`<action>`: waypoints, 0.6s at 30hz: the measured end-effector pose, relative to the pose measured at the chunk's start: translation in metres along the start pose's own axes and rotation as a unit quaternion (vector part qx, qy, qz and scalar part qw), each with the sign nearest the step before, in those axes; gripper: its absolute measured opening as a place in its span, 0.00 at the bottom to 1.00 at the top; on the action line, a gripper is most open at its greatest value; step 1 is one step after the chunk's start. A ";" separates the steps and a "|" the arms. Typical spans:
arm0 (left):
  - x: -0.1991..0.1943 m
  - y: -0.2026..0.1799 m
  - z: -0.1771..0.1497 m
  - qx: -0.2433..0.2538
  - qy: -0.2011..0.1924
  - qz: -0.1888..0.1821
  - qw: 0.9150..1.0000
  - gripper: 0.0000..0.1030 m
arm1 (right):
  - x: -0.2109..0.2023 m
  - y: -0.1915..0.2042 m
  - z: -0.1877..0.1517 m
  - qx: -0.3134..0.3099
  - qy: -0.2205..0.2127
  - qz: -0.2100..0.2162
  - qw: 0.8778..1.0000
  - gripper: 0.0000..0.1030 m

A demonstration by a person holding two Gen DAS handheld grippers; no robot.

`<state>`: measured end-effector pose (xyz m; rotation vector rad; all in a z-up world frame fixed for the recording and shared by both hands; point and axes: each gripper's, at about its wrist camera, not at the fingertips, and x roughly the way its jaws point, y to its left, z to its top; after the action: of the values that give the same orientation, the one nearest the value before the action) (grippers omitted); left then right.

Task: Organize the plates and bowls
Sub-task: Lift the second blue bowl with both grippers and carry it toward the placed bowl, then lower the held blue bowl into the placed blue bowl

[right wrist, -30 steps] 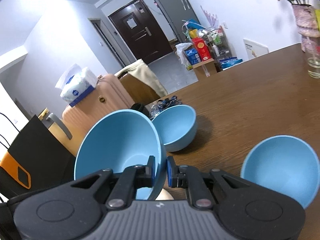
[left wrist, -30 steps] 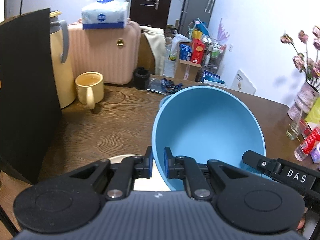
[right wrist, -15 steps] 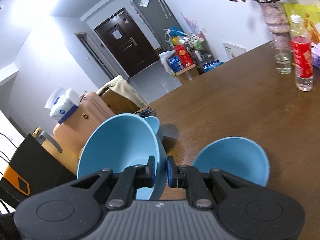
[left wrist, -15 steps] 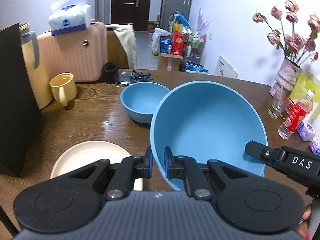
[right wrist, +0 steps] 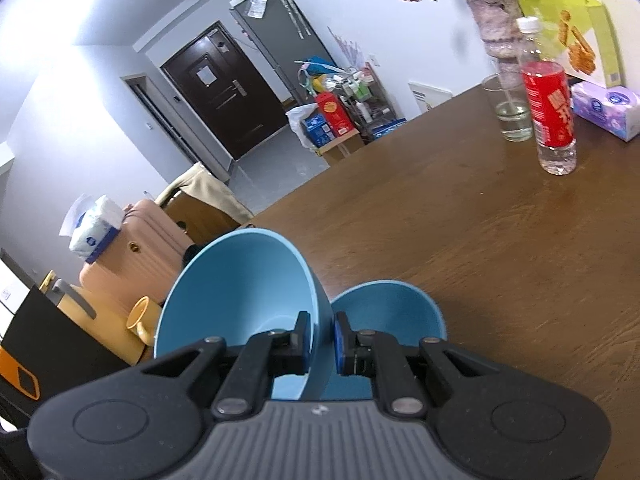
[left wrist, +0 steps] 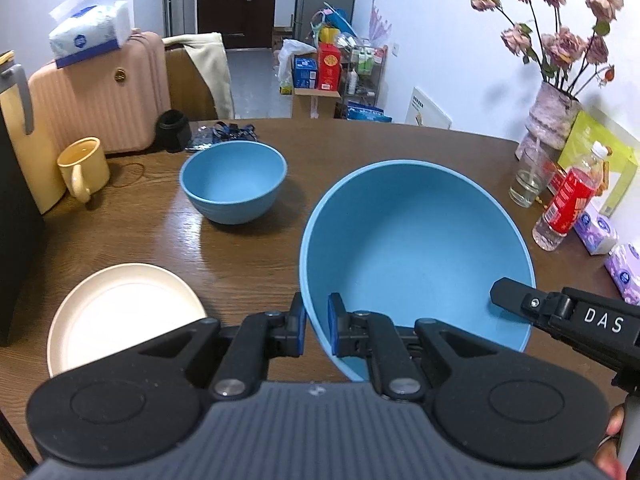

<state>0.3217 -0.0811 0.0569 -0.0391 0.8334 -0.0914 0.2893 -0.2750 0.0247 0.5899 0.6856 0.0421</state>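
A: The left hand-held gripper (left wrist: 316, 330) is clamped on the near rim of the large blue bowl (left wrist: 416, 248), one pad inside, one outside. The right hand-held gripper (right wrist: 322, 340) pinches the same bowl's rim on its other side, so the bowl hangs tilted between the two, above the bench (left wrist: 248, 252).

B: What could go wrong?

A: Both grips are thin rim pinches. If the two hands drift apart or twist unevenly, the rim could probably slip from a pad and the bowl would drop.

B: And underneath?

A: In the right wrist view a second blue bowl (right wrist: 394, 308) sits just past the held one, likely the nesting target; a skewed descent could knock its rim.

B: Room around it?

A: The cream plate (left wrist: 120, 312) lies to the left, the third blue bowl (left wrist: 234, 186) farther back, the bottle (left wrist: 568, 204) and glass (left wrist: 526, 188) well off right. The middle is open.
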 end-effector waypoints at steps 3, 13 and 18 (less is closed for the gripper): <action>0.009 -0.009 -0.002 0.003 0.009 -0.001 1.000 0.11 | 0.003 -0.010 0.002 0.005 0.004 -0.006 1.000 0.11; 0.036 -0.029 -0.006 0.012 0.032 -0.002 0.999 0.11 | 0.017 -0.040 0.006 0.021 0.019 -0.019 0.999 0.11; 0.050 -0.035 -0.008 0.015 0.044 0.001 0.999 0.11 | 0.028 -0.049 0.006 0.025 0.029 -0.025 0.999 0.11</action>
<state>0.3468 -0.1204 0.0175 -0.0064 0.9202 -0.1033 0.3077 -0.3127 -0.0135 0.6207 0.7599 -0.0045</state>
